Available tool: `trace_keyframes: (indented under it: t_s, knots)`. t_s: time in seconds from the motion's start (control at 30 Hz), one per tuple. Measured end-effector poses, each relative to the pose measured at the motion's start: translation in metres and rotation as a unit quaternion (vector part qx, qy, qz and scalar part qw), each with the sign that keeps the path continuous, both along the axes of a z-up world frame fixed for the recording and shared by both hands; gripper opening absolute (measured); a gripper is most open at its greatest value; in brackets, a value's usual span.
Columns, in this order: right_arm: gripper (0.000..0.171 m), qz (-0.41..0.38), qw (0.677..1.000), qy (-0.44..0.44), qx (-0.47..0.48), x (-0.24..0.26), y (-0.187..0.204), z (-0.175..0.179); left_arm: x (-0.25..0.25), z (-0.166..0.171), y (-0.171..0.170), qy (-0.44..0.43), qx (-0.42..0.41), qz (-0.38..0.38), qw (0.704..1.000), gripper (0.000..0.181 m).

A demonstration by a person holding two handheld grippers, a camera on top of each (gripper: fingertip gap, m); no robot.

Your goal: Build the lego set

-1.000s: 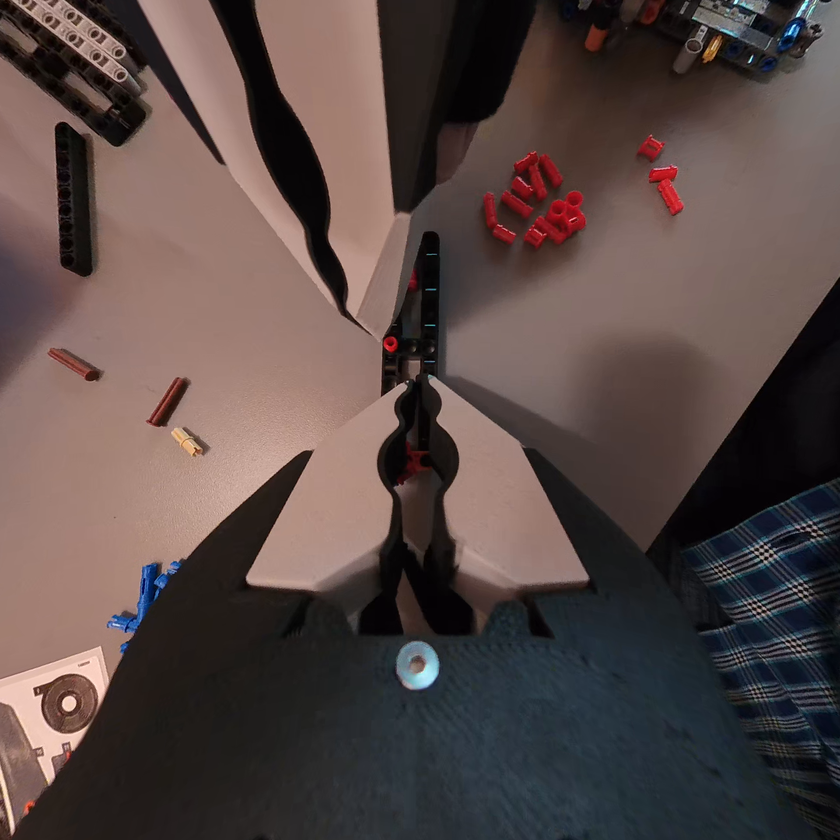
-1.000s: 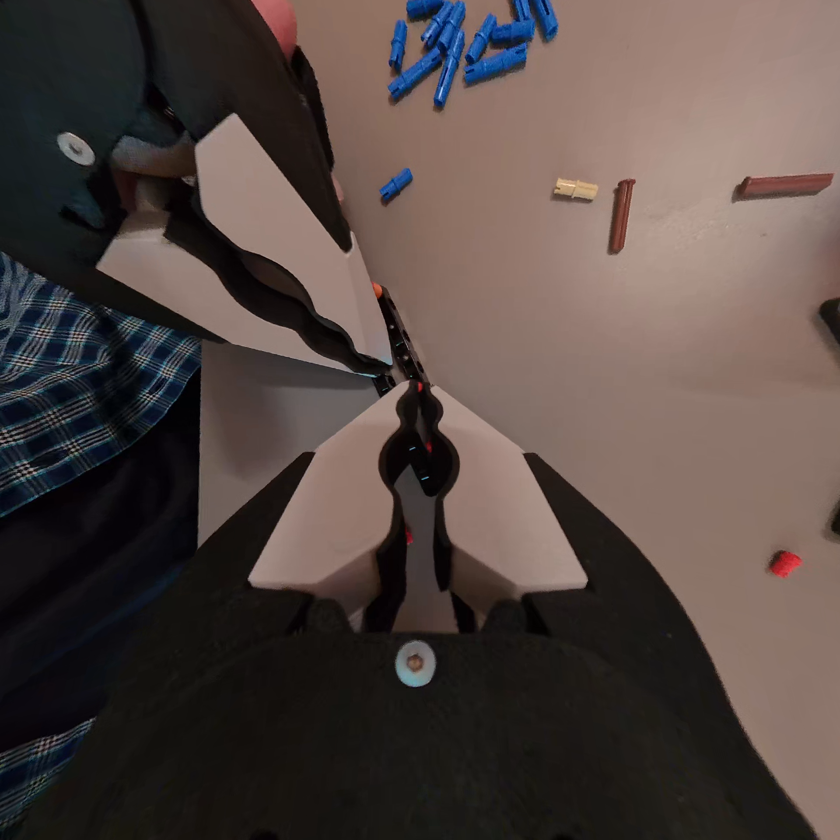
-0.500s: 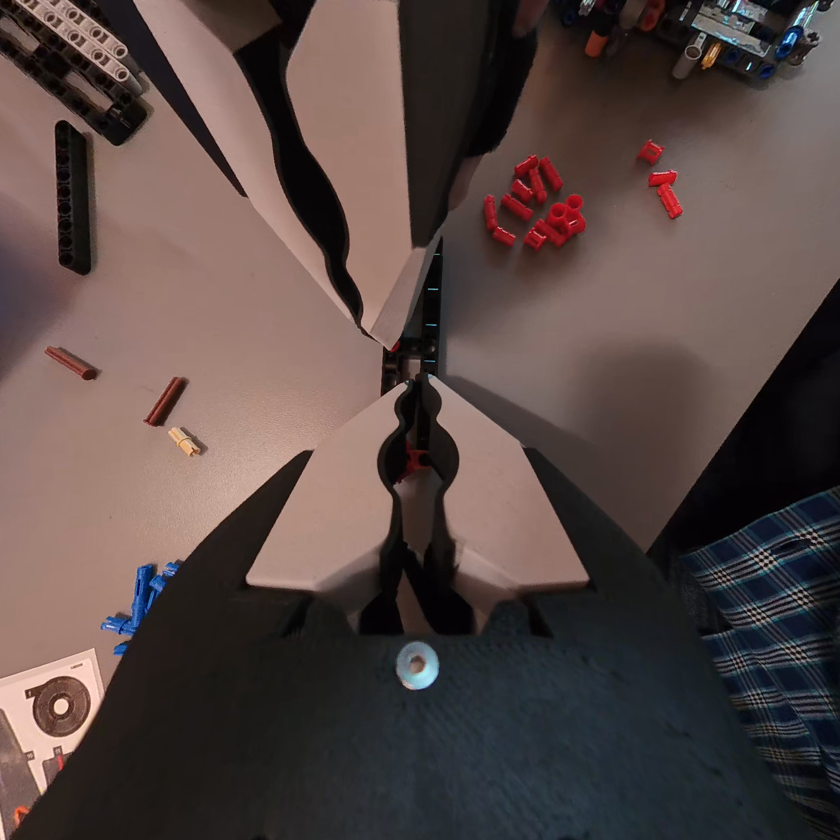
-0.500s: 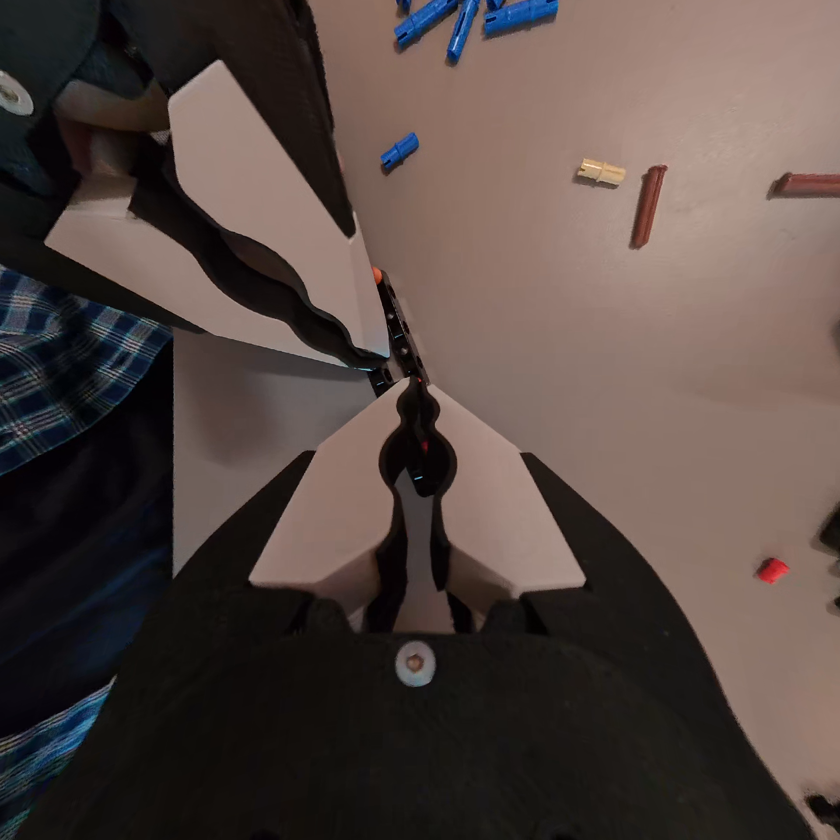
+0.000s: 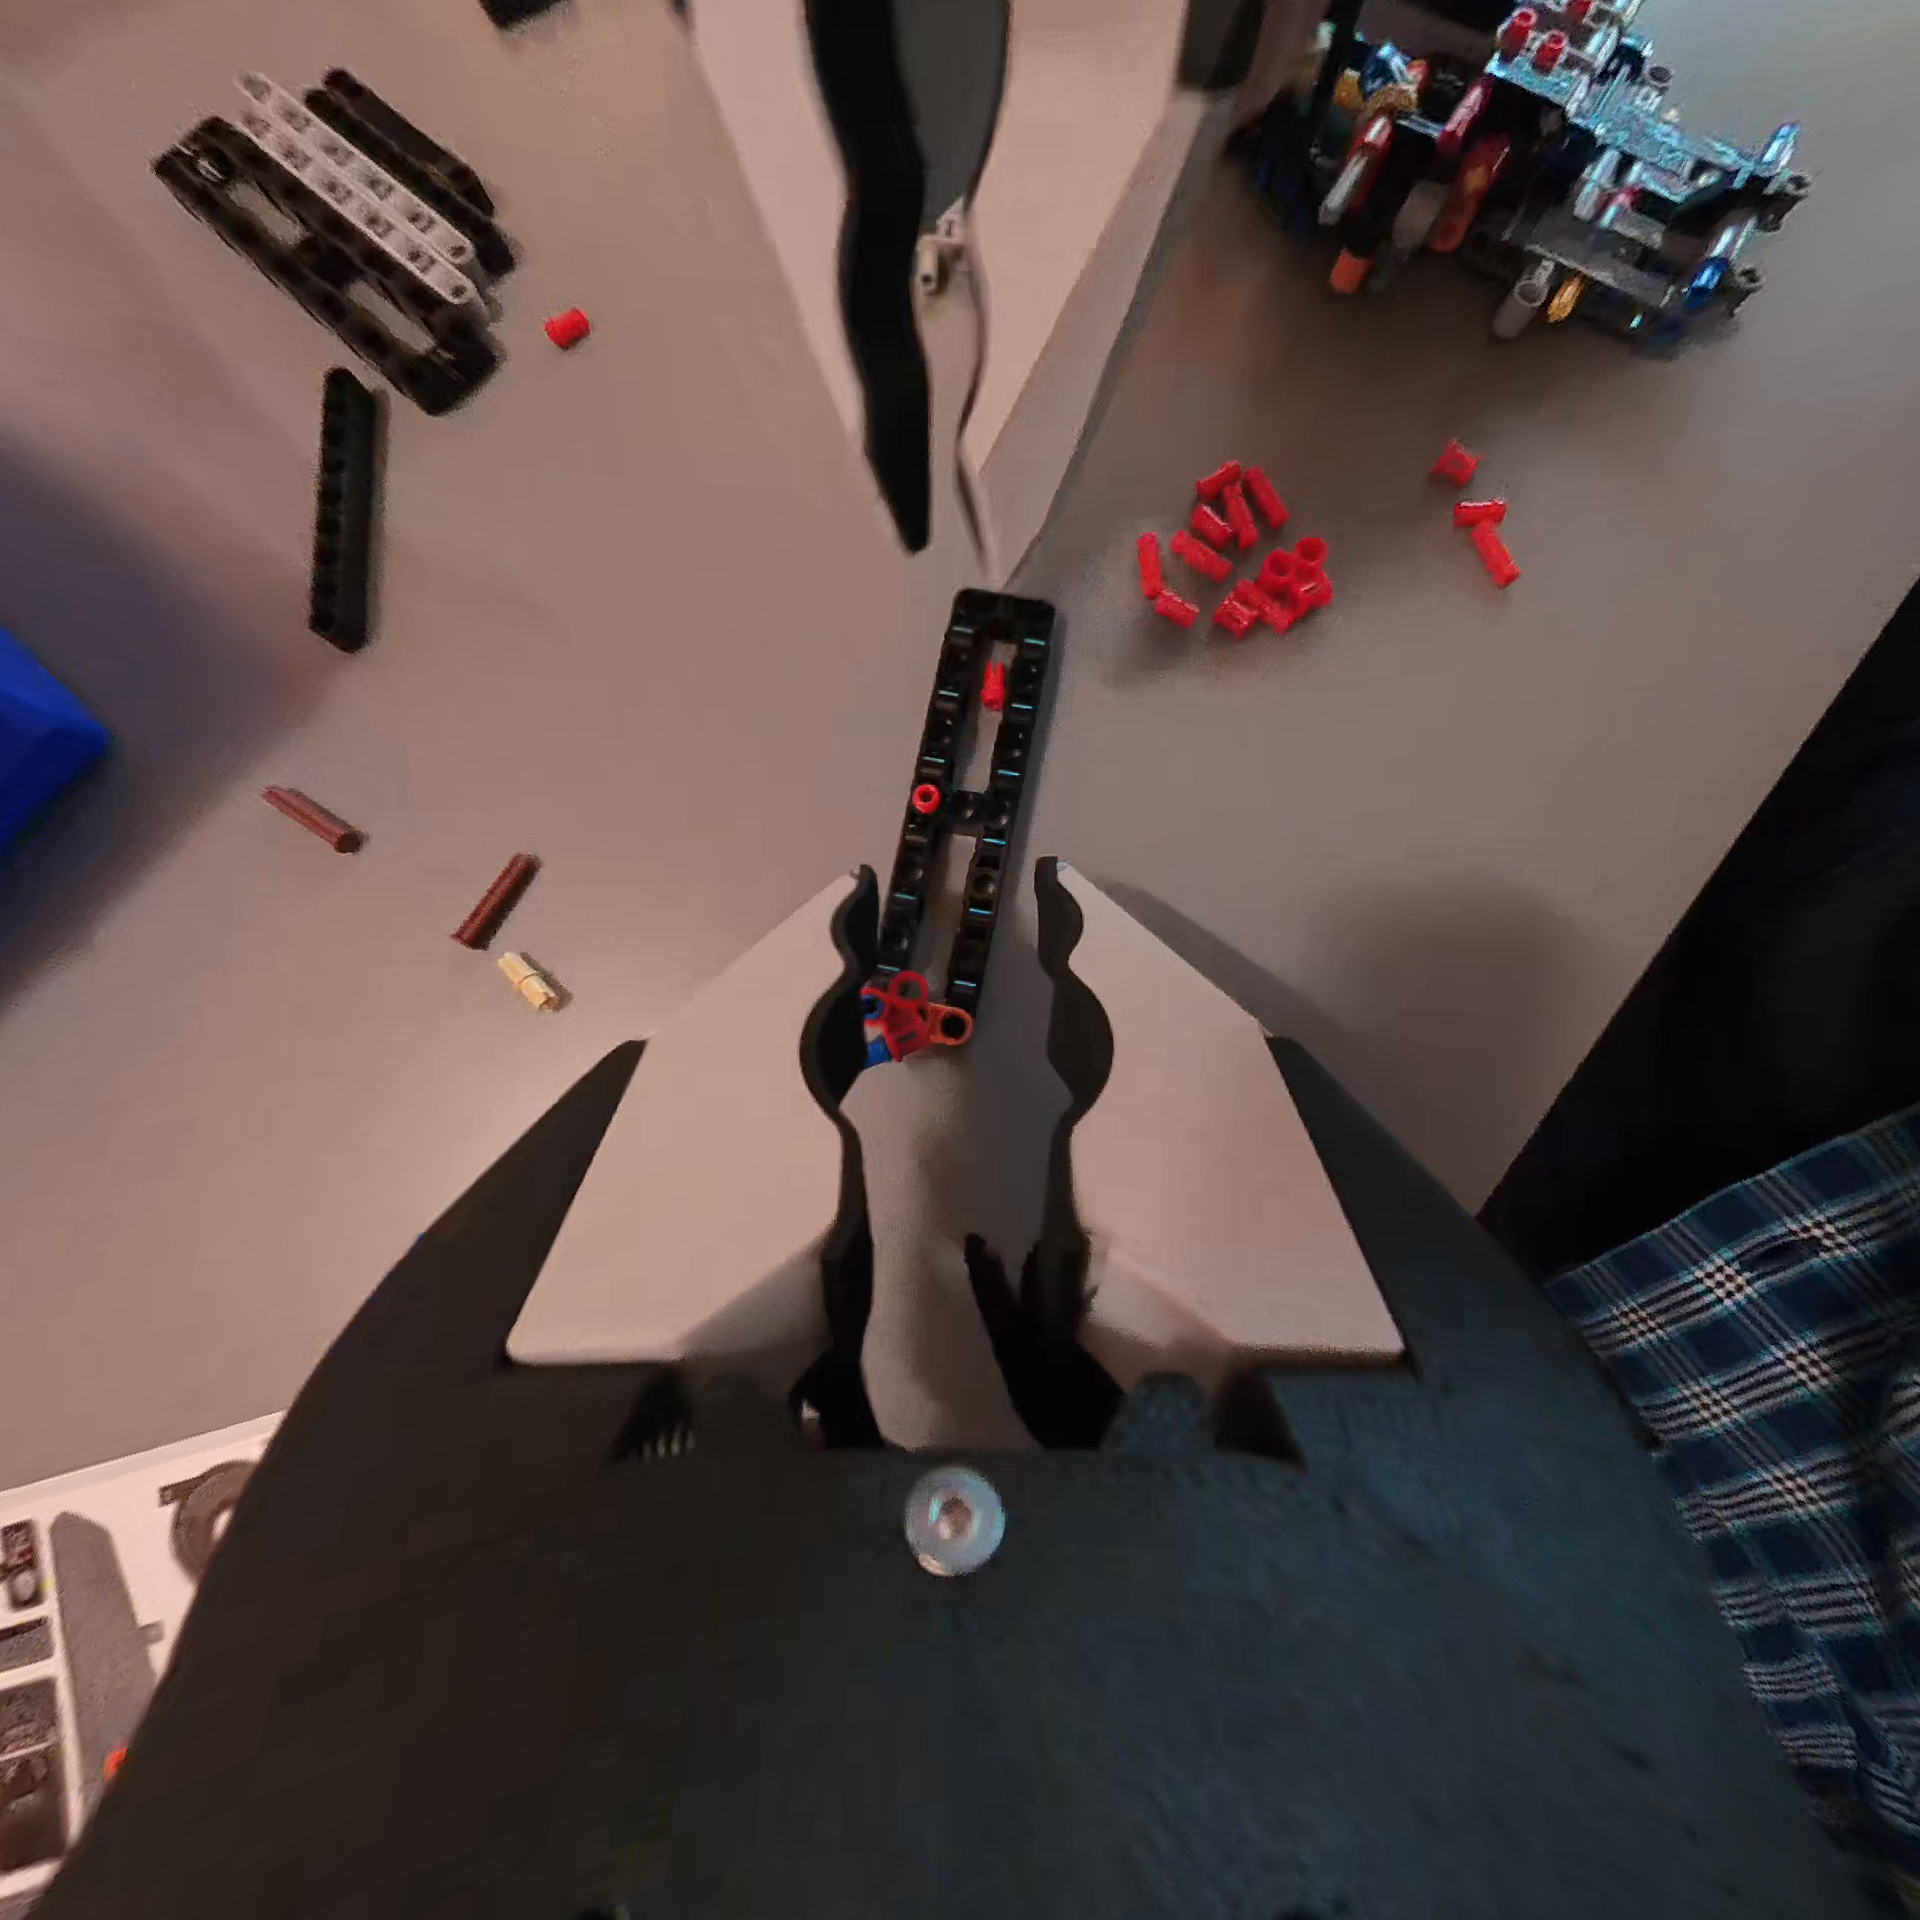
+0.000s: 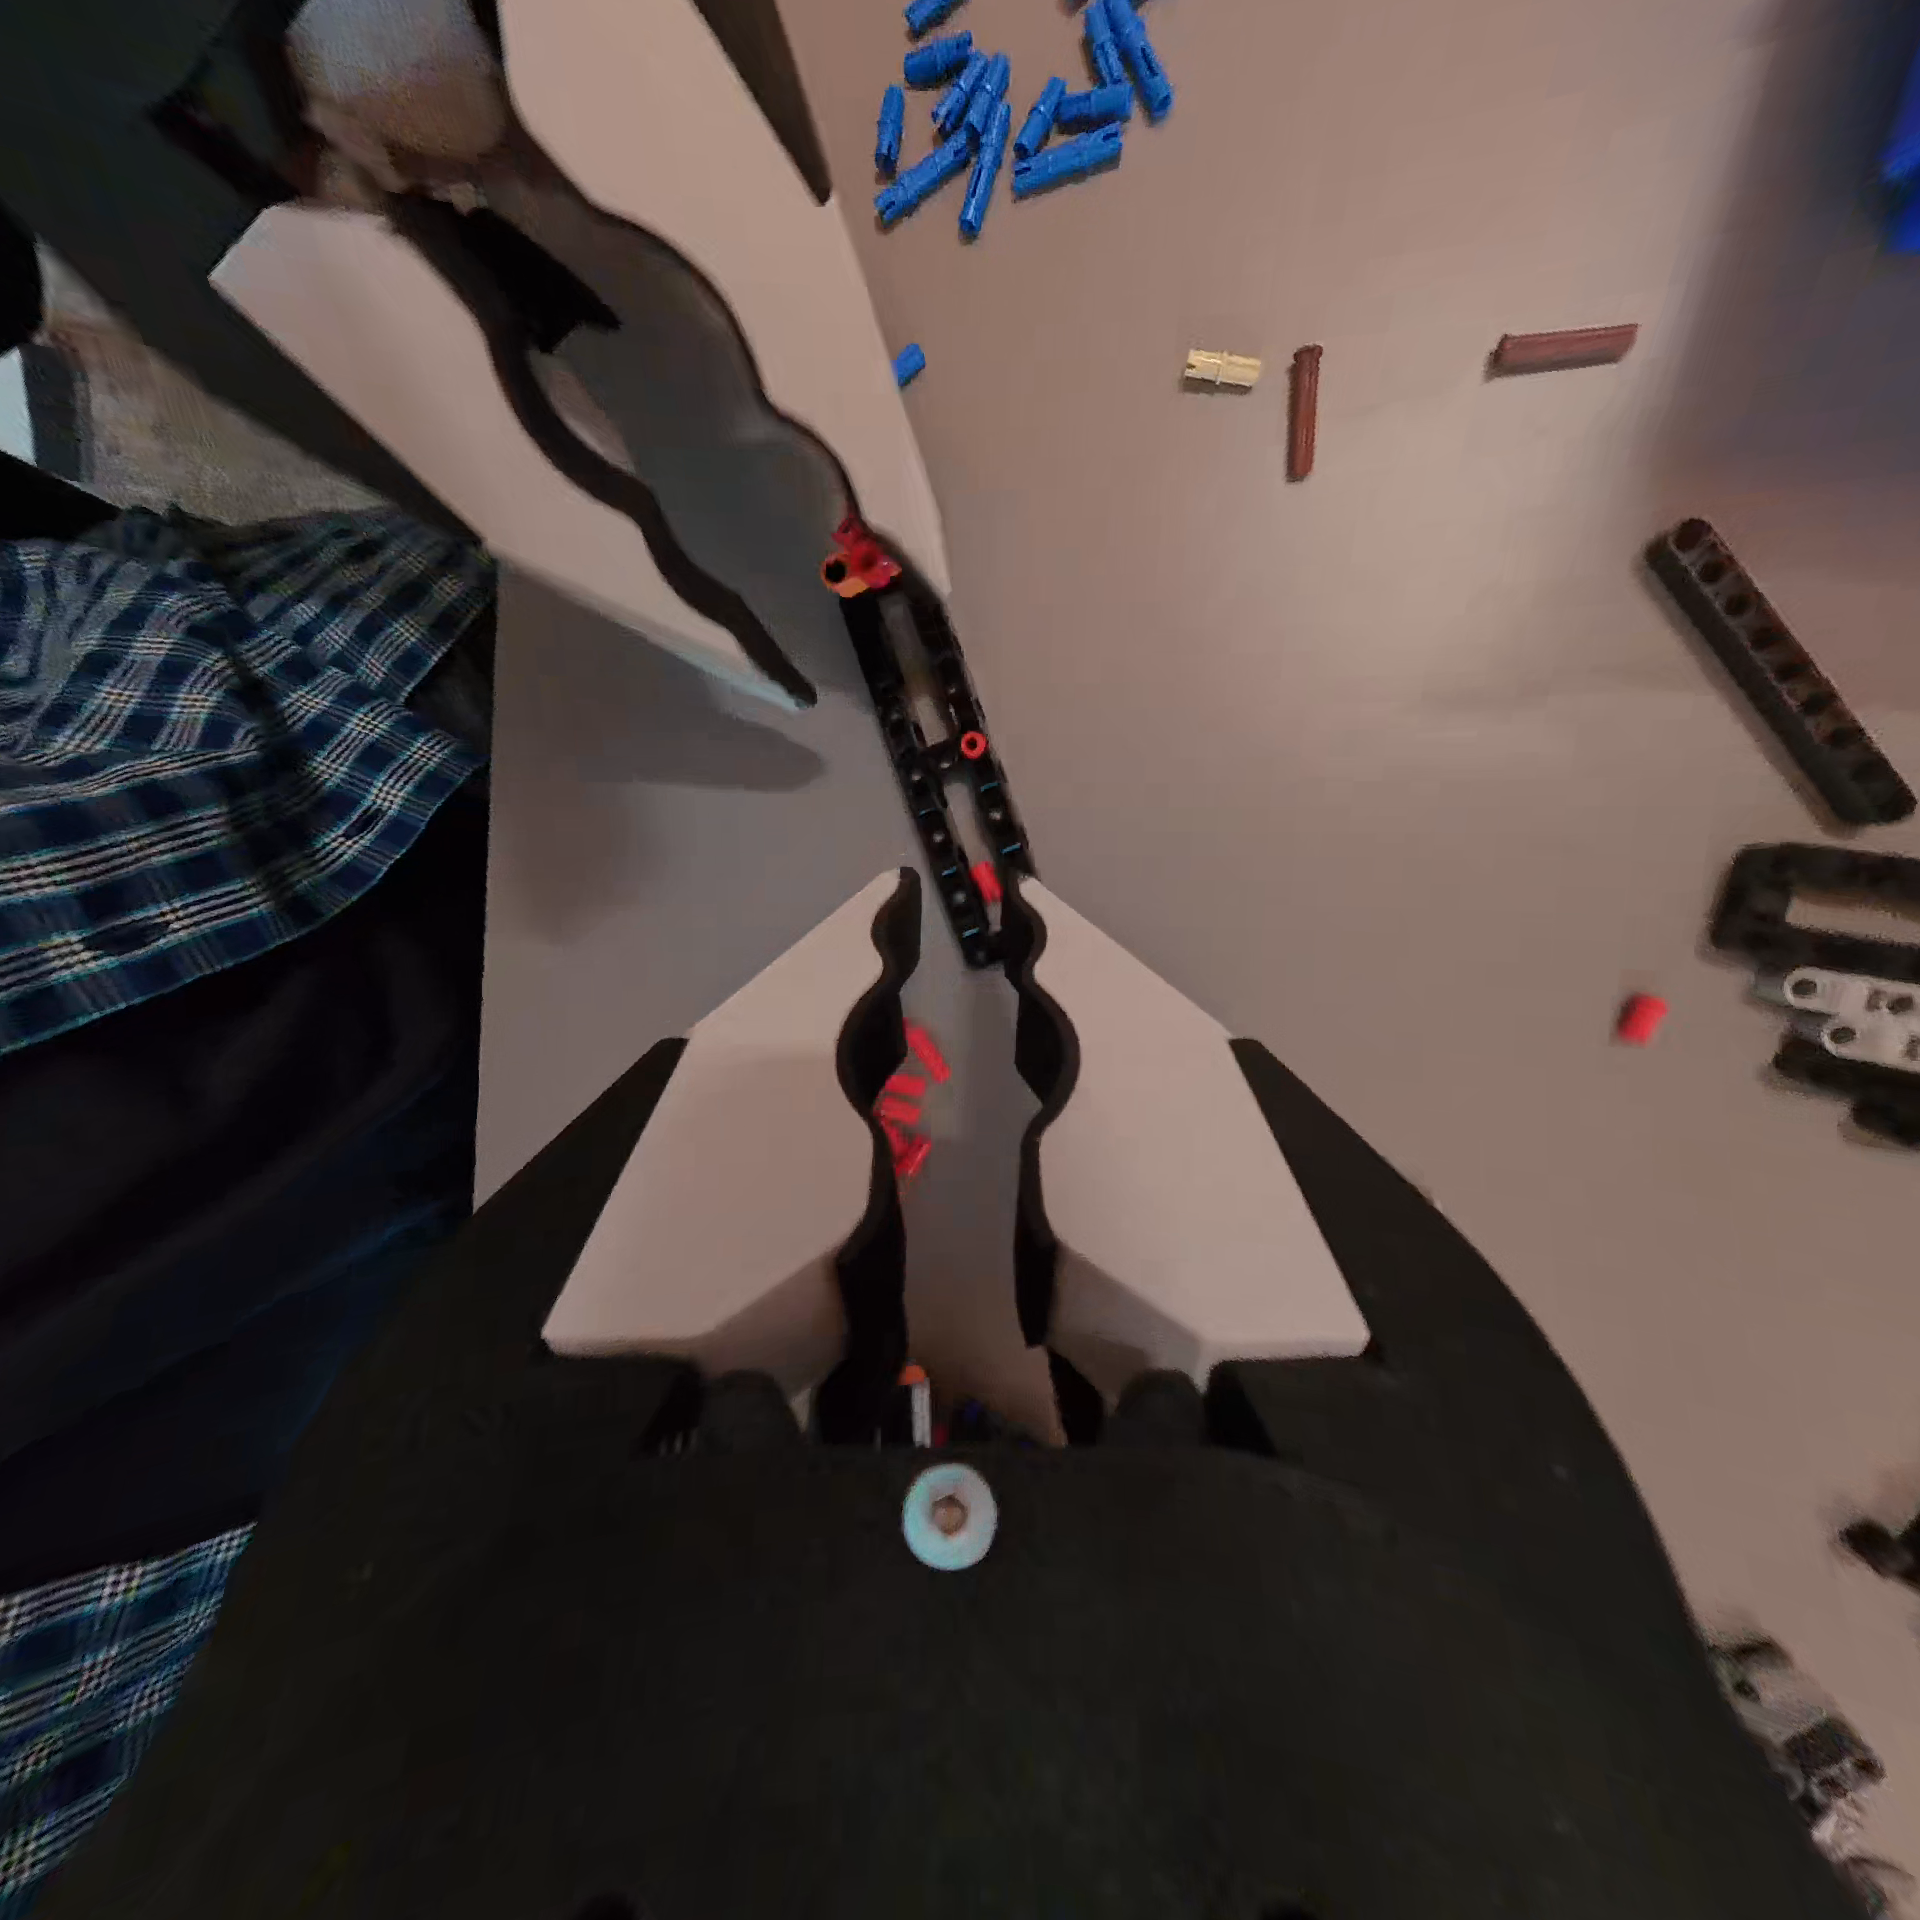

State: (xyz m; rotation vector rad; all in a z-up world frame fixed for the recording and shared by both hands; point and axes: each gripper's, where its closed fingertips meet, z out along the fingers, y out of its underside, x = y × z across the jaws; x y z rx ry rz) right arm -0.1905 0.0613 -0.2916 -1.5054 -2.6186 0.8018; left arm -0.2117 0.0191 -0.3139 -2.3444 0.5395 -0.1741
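Observation:
A long black lego frame (image 5: 971,800) with red pins and a red-orange connector at its near end lies on the grey table (image 5: 1351,831). My left gripper (image 5: 954,878) is open, its fingers on either side of the frame's near half. In the right wrist view the frame (image 6: 935,748) runs away from my right gripper (image 6: 966,888), which is open with the frame's near end between its tips, close to the right finger. The right gripper (image 5: 948,540) shows at the frame's far end in the left wrist view. The left gripper (image 6: 873,639) shows open in the right wrist view.
A pile of red pins (image 5: 1236,561), a part-built model (image 5: 1538,177), a black beam (image 5: 343,509), stacked frames (image 5: 332,239), two brown axles (image 5: 497,900), a tan pin (image 5: 532,982), blue pins (image 6: 1008,114). An instruction booklet (image 5: 62,1662) lies front left. The table edge and a plaid garment (image 5: 1766,1455) are right. My right fingertips sit around 6 cm from my left ones. It is some 8 cm from my left tips to the tan pin (image 5: 532,982). It is also in sight in the right wrist view (image 6: 1214,367).
Both grippers were shut on the black frame, one at each end. Both have opened and drawn back, and the frame now lies flat on the table.

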Motion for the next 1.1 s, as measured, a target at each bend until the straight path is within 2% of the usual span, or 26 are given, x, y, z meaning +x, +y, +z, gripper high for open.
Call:
trace_keyframes:
  t_s: [0.07,0.23,0.4,0.53,0.73,0.8,0.9,1.1]
  knots:
    - [0.013,-0.006,1.000,0.023,-0.005,0.010,0.003,0.011,-0.002,0.004,0.000,0.002,0.006,0.002,1.000,0.036]
    - [0.013,-0.032,0.997,0.072,-0.024,0.037,0.012,0.030,0.006,0.029,0.004,-0.057,0.055,0.001,0.997,0.042]
    - [0.014,-0.075,0.985,0.140,-0.064,0.059,0.025,0.056,0.014,0.077,0.008,-0.134,0.144,0.002,0.980,0.040]
    - [0.021,-0.101,0.968,0.189,-0.130,0.065,0.011,0.082,0.034,0.120,0.011,-0.193,0.219,-0.017,0.956,0.040]
    - [0.029,-0.092,0.951,0.244,-0.169,0.062,-0.027,0.099,0.097,0.160,0.017,-0.300,0.269,-0.078,0.912,0.056]
    - [0.035,-0.091,0.950,0.243,-0.175,0.064,-0.032,0.097,0.115,0.169,0.019,-0.341,0.279,-0.093,0.893,0.071]
    - [0.036,-0.090,0.943,0.253,-0.197,0.071,-0.041,0.102,0.136,0.182,0.017,-0.402,0.300,-0.117,0.857,0.082]
    - [0.032,-0.100,0.932,0.282,-0.203,0.085,-0.049,0.113,0.166,0.182,0.013,-0.445,0.290,-0.151,0.834,0.084]
